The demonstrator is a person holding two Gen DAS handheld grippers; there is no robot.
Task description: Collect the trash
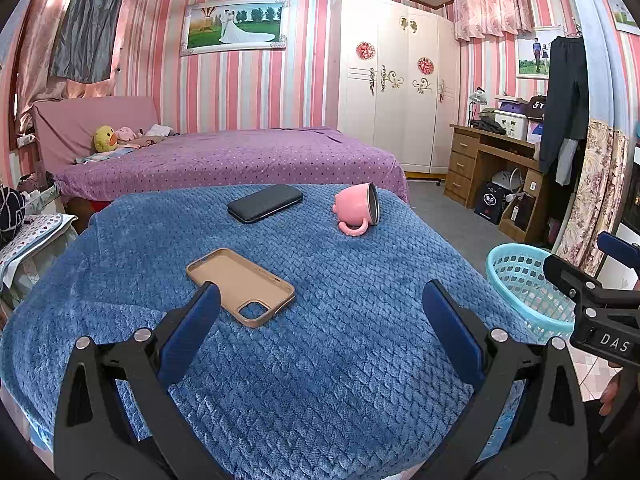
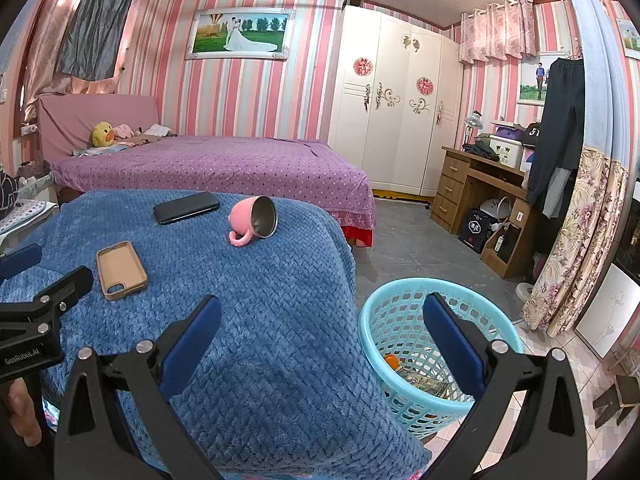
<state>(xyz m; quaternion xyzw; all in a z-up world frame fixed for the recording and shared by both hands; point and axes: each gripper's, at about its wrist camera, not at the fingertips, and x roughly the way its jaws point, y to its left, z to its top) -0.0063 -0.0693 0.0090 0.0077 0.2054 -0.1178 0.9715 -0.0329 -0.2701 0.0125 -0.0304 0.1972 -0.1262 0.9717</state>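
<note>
Left gripper and right gripper held spread wide, empty. Blue blanket draped over table. Turquoise basket beside it, trash inside. Phone case, black phone, tipped pink mug laid on blanket.

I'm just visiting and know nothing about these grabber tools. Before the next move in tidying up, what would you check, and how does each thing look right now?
1. Left gripper open and empty: ok.
2. Right gripper open and empty: ok.
3. Blue basket within reach beside the table, opening up: ok; an orange item and some paper already lie inside.
4. Trash left on the blue blanket: cannot tell; only a tan phone case, a black phone and a tipped pink mug show, none clearly trash.
5. Mug secure: not ok; it lies on its side near the far edge.
</note>
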